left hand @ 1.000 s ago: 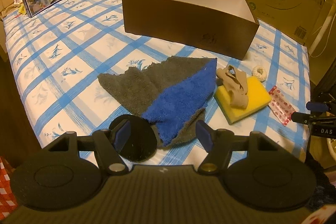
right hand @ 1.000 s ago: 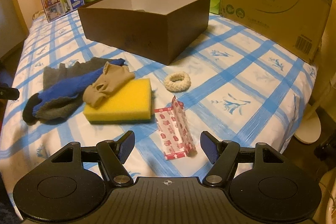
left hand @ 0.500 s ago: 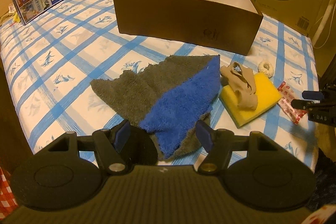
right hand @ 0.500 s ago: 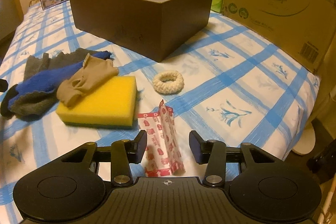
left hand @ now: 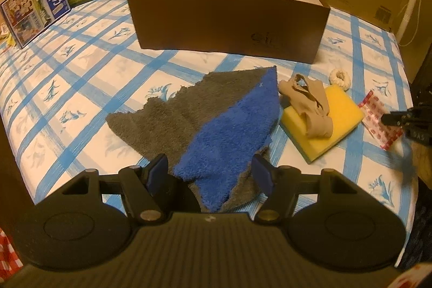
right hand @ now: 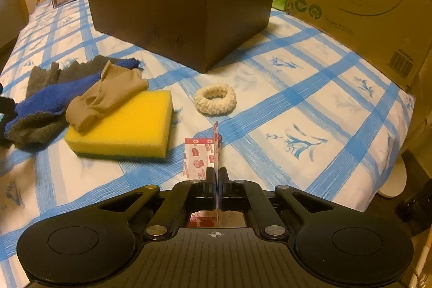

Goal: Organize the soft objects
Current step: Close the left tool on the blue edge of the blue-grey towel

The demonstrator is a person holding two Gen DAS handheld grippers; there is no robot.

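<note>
Near the bed's (right hand: 337, 104) right edge, the right gripper (right hand: 216, 174), jaws having just closed, pinches a thin red-and-white packet (right hand: 201, 153); so slim a pinch could slip as it lifts toward the brown box (right hand: 189, 18). Beside the front edge, the left gripper (left hand: 210, 174) hovers, jaws spread, over the grey-and-blue towel (left hand: 216, 120), shaggy and crumpled.

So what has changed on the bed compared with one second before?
The right claw has just been closing and is now shut on the red-patterned packet, which stands pinched between its fingers. The left claw came lower over the grey and blue towel, staying open. Sponge, beige stocking, scrunchie and brown box kept their places.
</note>
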